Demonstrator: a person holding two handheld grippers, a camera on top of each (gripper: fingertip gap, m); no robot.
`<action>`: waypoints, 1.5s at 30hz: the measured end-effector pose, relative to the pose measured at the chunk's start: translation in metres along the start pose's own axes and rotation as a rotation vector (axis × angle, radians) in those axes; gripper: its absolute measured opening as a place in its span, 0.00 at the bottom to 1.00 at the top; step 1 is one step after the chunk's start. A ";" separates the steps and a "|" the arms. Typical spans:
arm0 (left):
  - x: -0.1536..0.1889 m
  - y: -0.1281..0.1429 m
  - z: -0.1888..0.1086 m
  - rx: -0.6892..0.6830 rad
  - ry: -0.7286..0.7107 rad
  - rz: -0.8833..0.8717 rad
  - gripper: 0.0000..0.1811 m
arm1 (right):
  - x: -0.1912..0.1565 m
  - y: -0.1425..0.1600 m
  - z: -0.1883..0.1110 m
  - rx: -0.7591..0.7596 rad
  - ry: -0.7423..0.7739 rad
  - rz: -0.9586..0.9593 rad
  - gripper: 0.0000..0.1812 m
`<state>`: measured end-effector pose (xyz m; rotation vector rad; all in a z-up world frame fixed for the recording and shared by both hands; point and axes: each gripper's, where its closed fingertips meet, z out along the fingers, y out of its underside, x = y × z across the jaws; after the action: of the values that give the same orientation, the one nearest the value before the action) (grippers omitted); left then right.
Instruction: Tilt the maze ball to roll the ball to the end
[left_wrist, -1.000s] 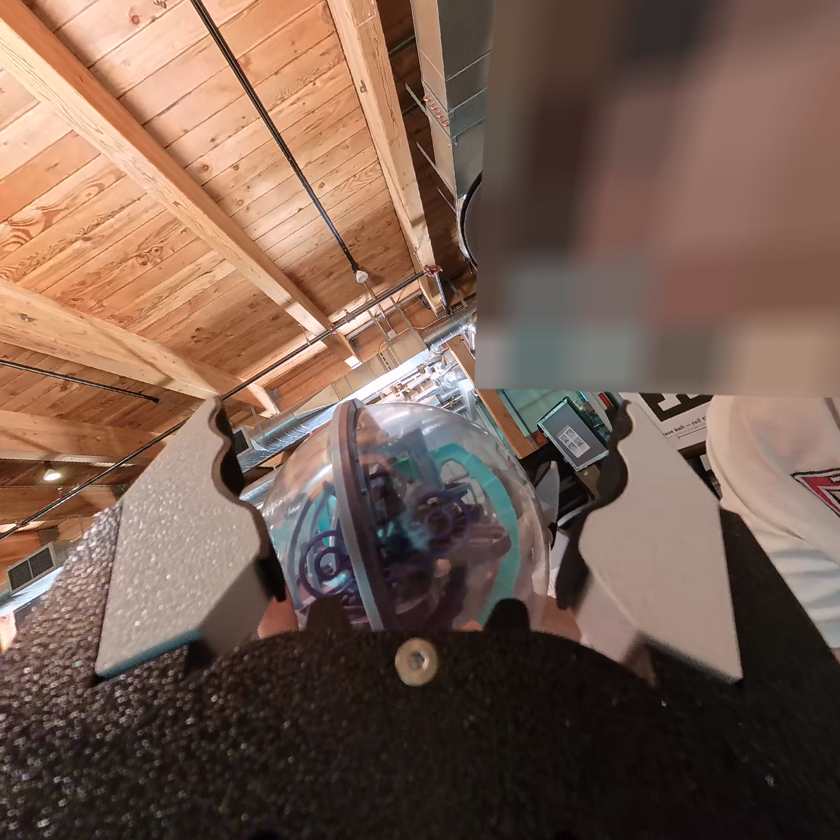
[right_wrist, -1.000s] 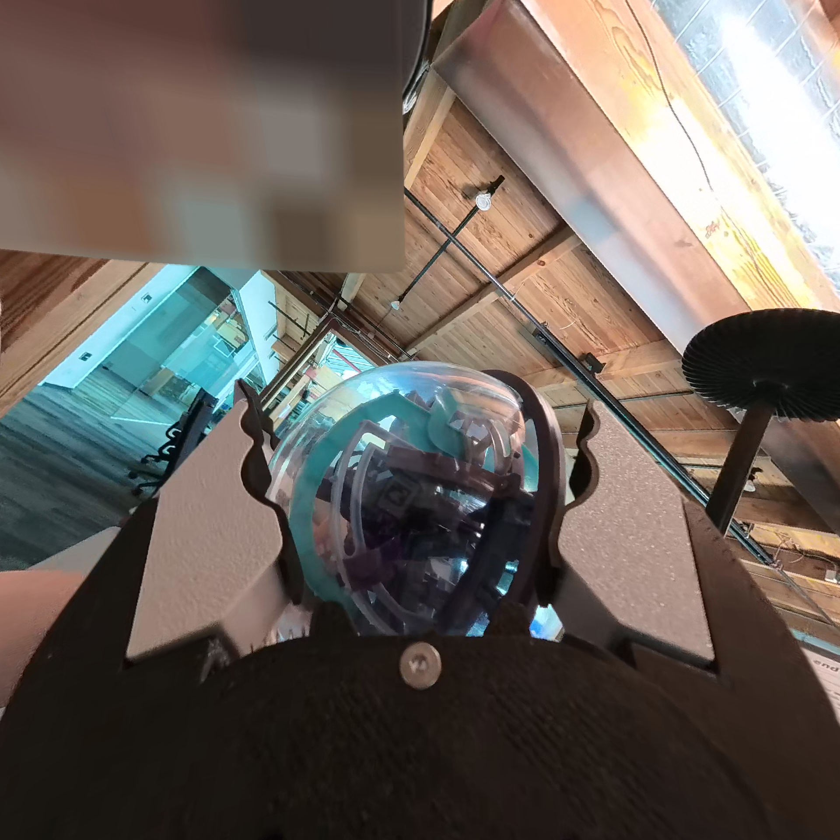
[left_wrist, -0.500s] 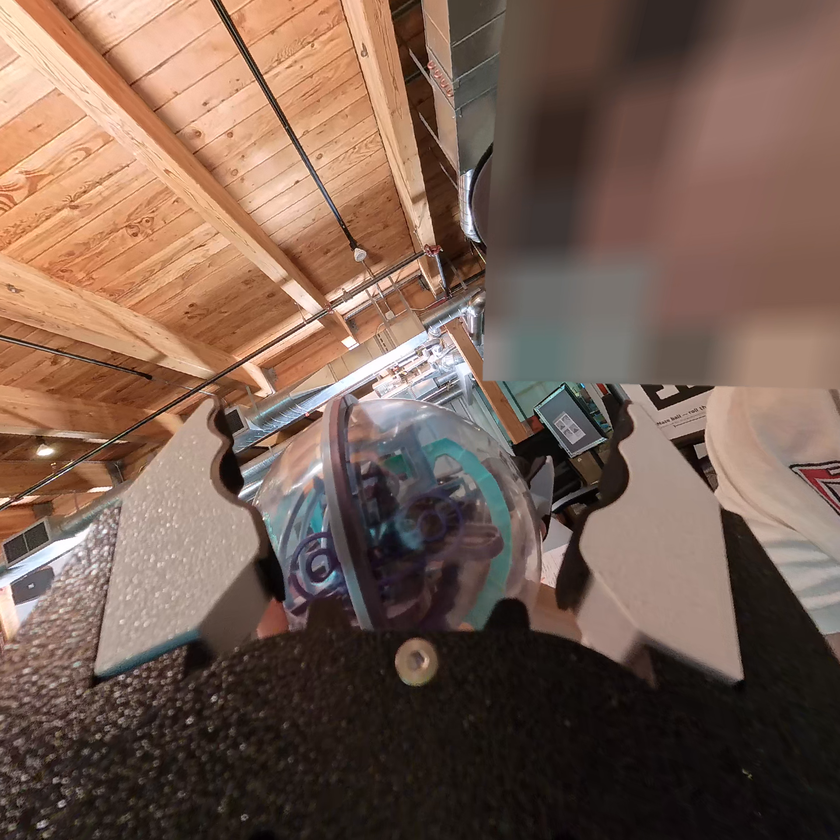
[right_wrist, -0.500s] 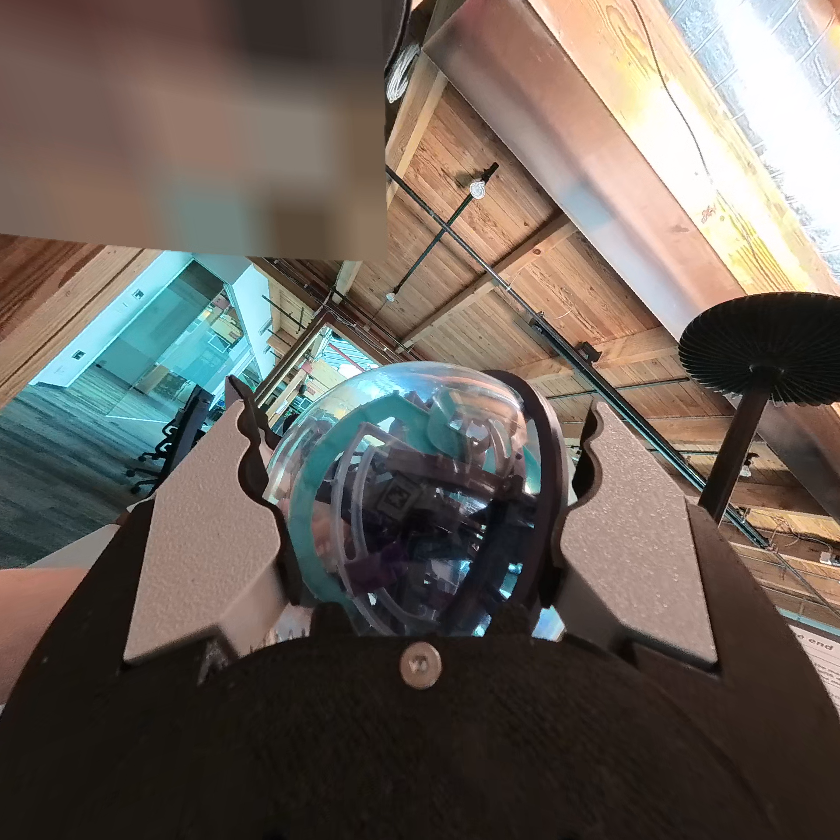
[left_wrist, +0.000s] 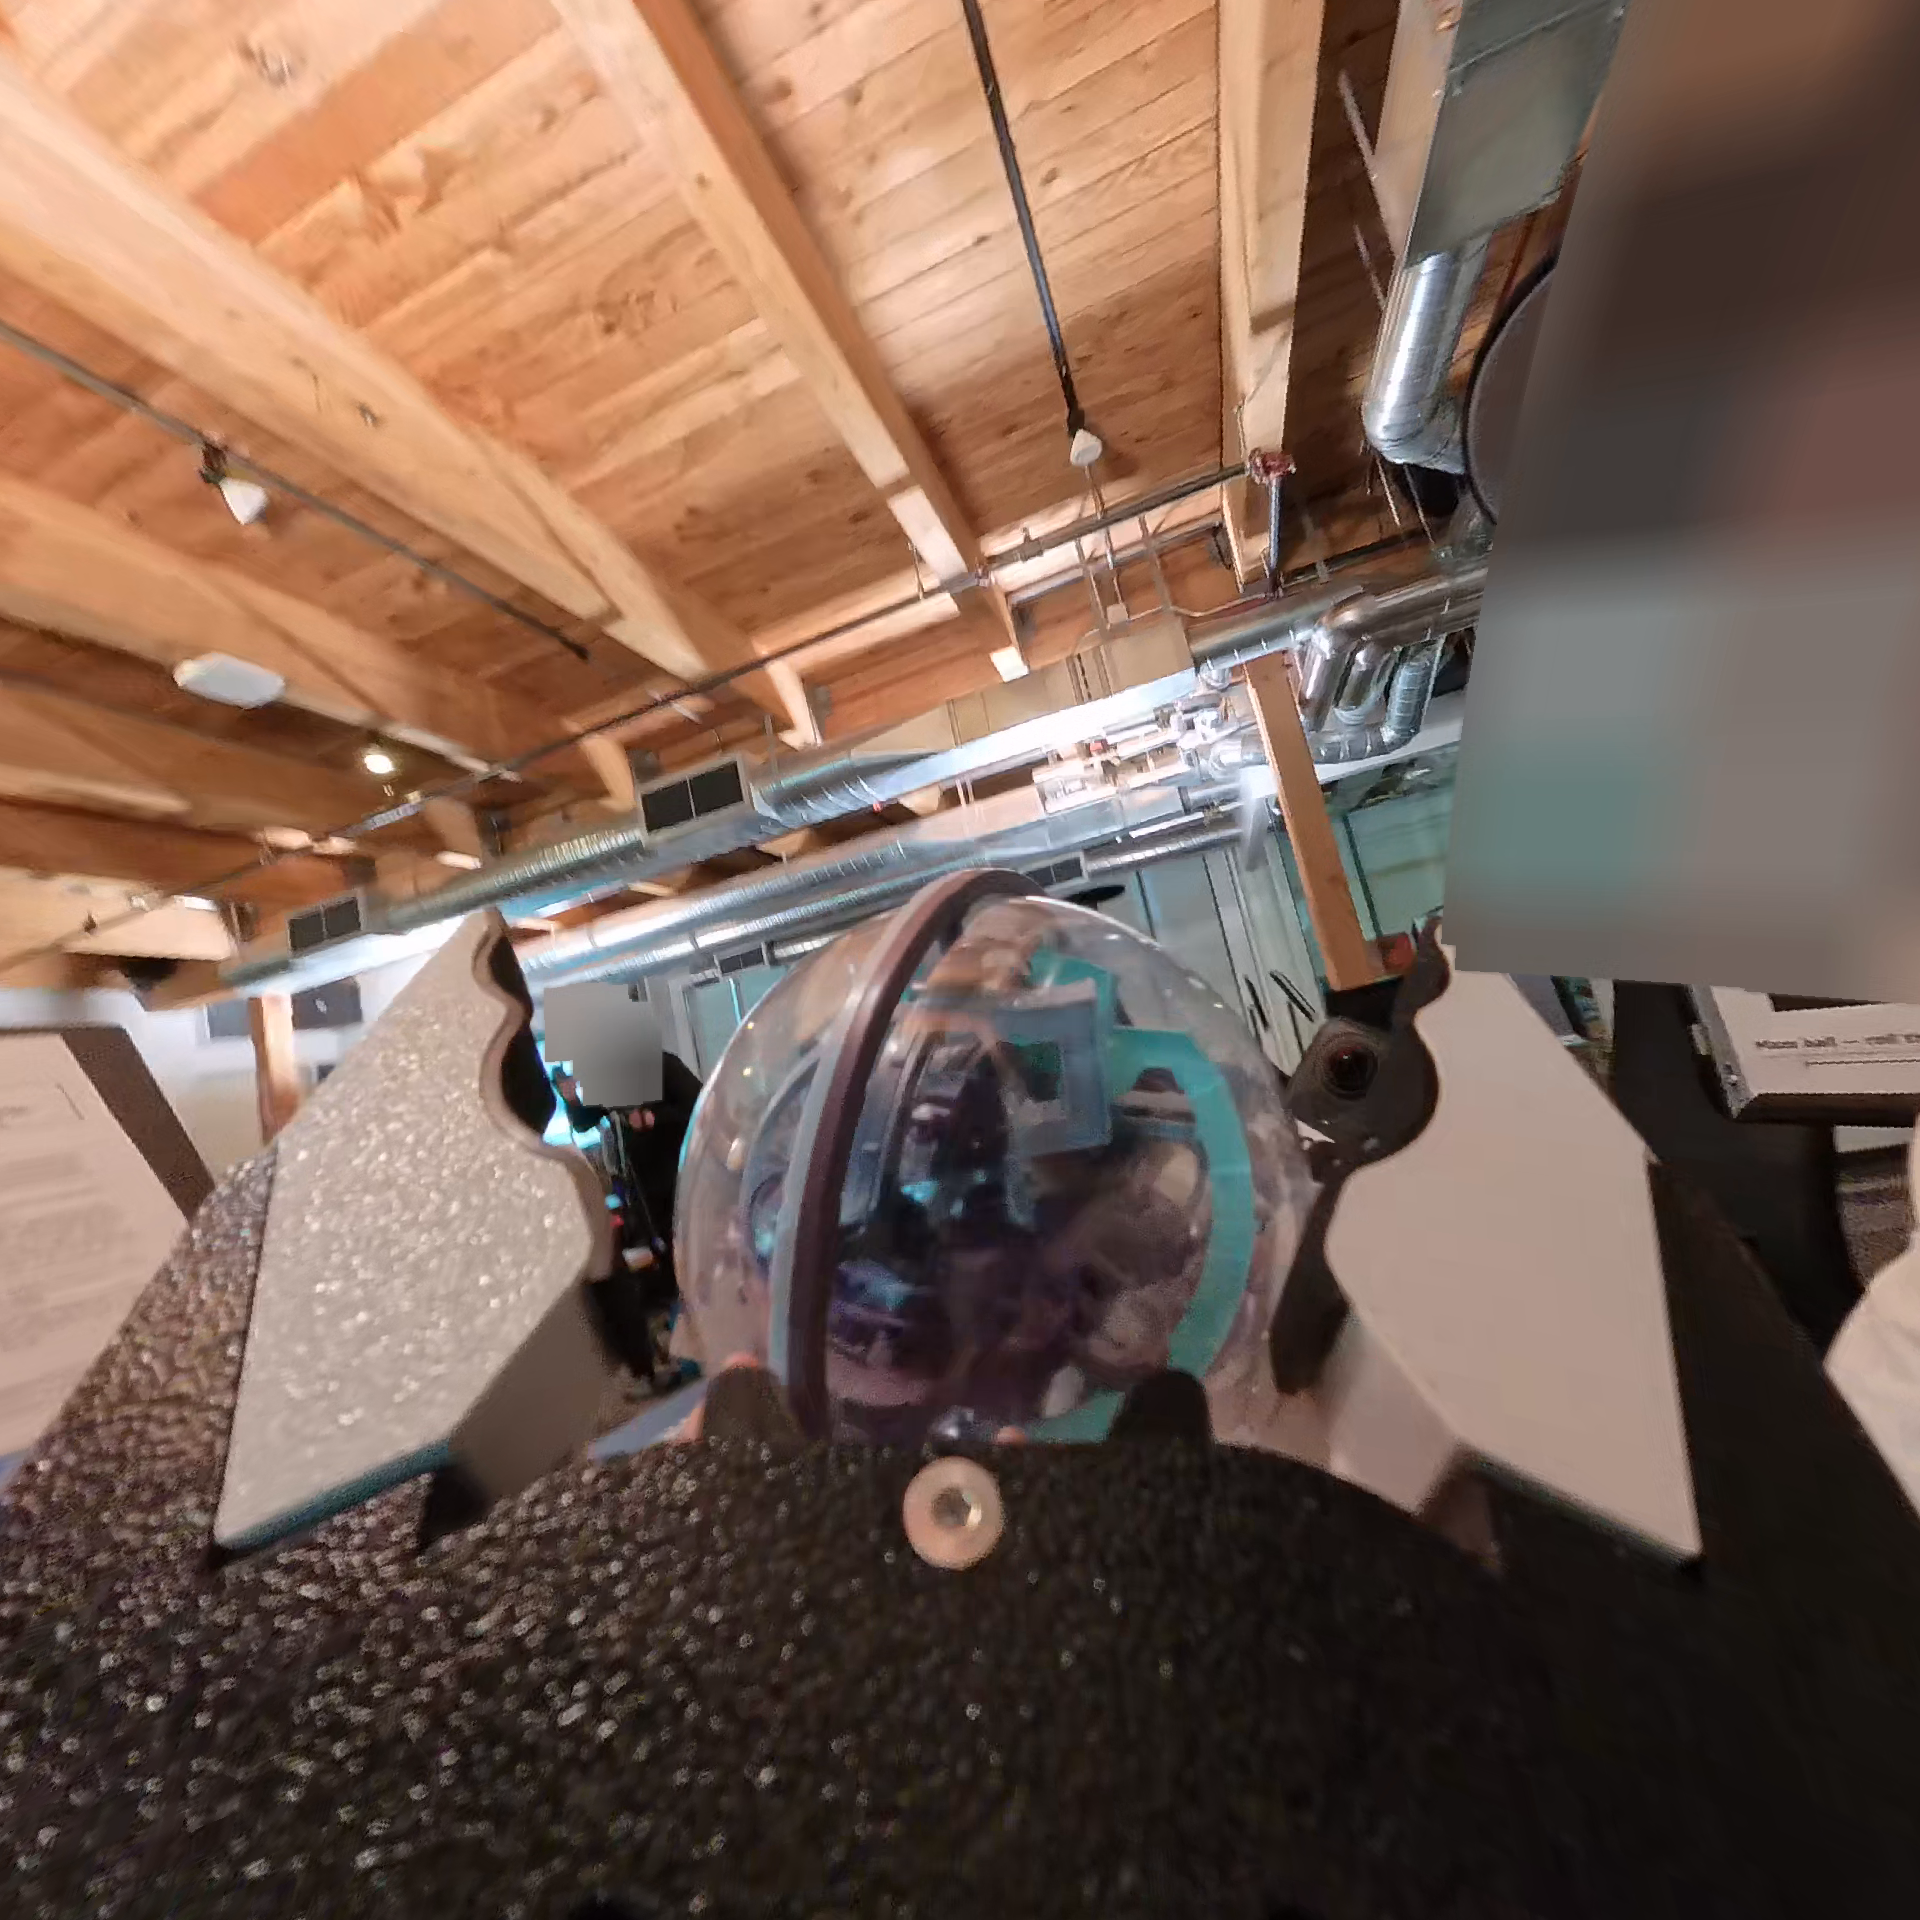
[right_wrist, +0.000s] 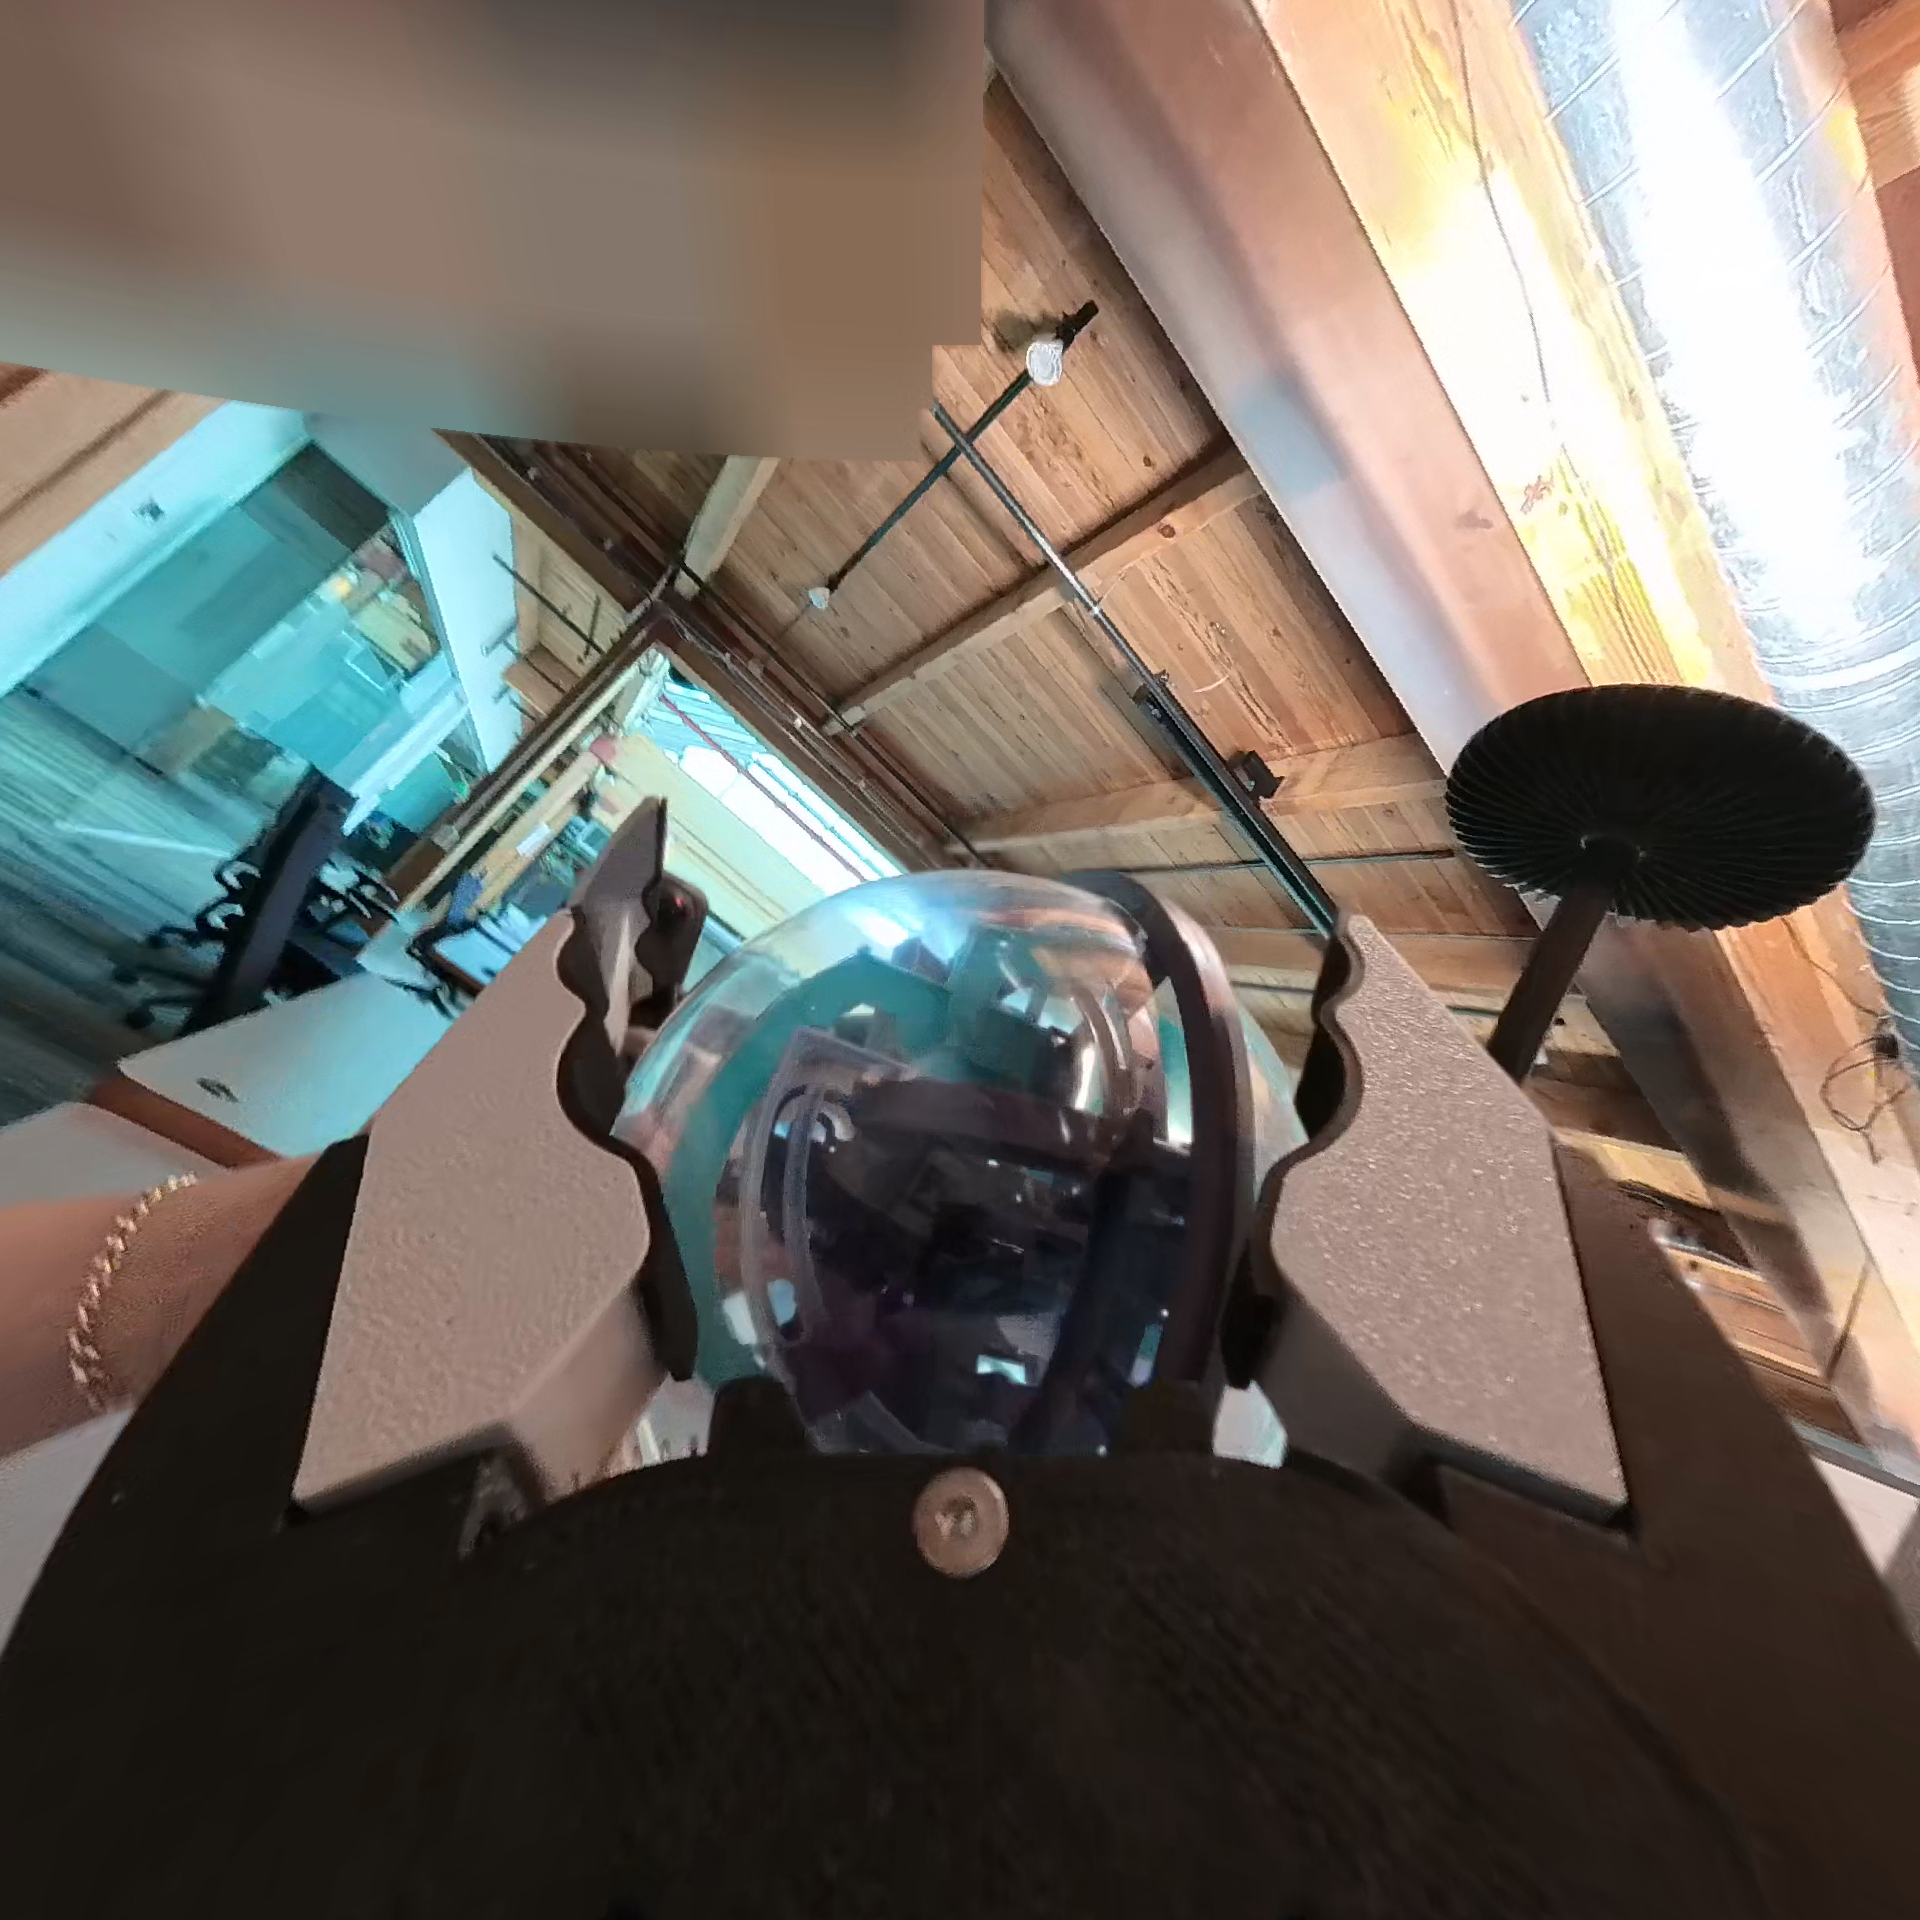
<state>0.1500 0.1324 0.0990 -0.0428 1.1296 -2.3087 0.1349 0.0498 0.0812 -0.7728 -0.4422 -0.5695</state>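
The maze ball (left_wrist: 987, 1174) is a clear sphere with a dark equator ring and teal and purple tracks inside. It is held up in the air between both grippers. My left gripper (left_wrist: 956, 1039) has its jaws on either side of it. The right finger (left_wrist: 1507, 1247) touches it and a narrow gap shows at the left finger (left_wrist: 416, 1195). My right gripper (right_wrist: 956, 997) is shut on the ball (right_wrist: 935, 1174), with both grey fingers against its sides. The left gripper's tip (right_wrist: 634, 914) shows behind the ball. The small ball inside is not visible.
A wooden beam ceiling with metal ducts is overhead. A black ribbed disc on a post (right_wrist: 1652, 810) is at the right. A person (left_wrist: 613, 1122) stands far off. A framed sign (left_wrist: 1818, 1049) and a white board (left_wrist: 62, 1195) flank the grippers. An arm with a bracelet (right_wrist: 125, 1278) is at the left.
Both grippers have tipped forward with the ball, so more of the room shows below the ceiling. The ball's dark ring has turned. The ball now sits against the left gripper's right finger.
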 end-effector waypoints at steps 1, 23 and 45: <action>0.000 0.002 0.000 -0.021 0.006 -0.030 0.86 | -0.002 0.005 0.001 -0.025 -0.006 -0.019 0.75; 0.048 -0.003 0.018 0.026 0.078 0.296 0.87 | -0.003 -0.028 -0.004 0.191 -0.018 0.133 0.60; 0.069 -0.007 0.018 0.087 0.141 0.466 0.87 | 0.009 -0.028 -0.014 0.231 -0.014 0.239 0.61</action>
<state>0.0937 0.0886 0.1017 0.3817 0.9801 -1.9594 0.1268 0.0200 0.0924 -0.5972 -0.4132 -0.2838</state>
